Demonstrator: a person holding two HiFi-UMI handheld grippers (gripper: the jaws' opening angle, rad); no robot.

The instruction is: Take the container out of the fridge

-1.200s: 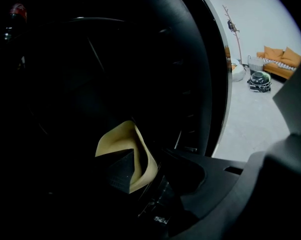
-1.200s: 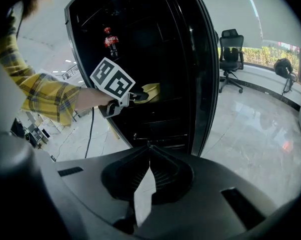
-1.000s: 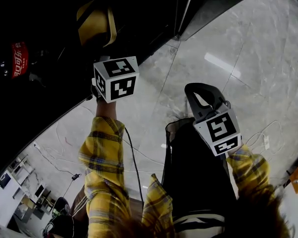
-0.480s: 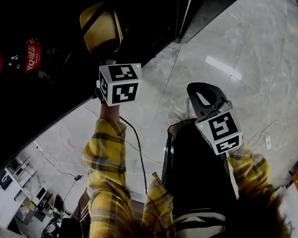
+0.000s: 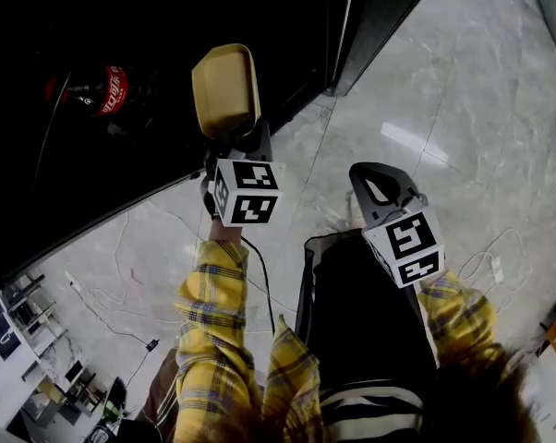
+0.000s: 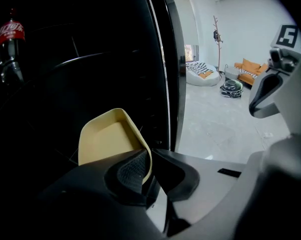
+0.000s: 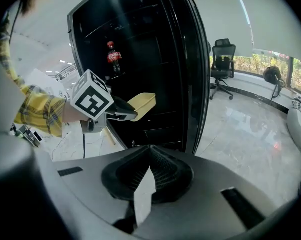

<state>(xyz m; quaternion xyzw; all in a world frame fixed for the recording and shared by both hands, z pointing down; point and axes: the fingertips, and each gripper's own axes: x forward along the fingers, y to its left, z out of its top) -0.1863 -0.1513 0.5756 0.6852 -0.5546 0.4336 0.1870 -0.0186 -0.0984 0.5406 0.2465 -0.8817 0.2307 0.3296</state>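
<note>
A pale yellow container (image 5: 224,90) hangs at the mouth of the dark fridge (image 5: 93,17), tilted up on edge. My left gripper (image 5: 236,146) has just closed its jaws and is shut on the container's near rim (image 6: 146,159). The right gripper view shows the container (image 7: 142,103) sticking out ahead of the left gripper (image 7: 126,115) in front of the fridge shelves. My right gripper (image 5: 378,181) hovers over the floor to the right, apart from the fridge; its pads (image 7: 163,171) meet with nothing between them.
A cola bottle (image 5: 107,90) stands inside the fridge, left of the container. The open door's edge (image 5: 347,26) rises just right of the container. The marble floor (image 5: 463,100) carries cables (image 5: 490,257). An office chair (image 7: 221,54) stands farther off.
The left gripper has drawn the container out of the fridge's dark interior, toward the door edge and nearer to me. The right gripper has hardly shifted.
</note>
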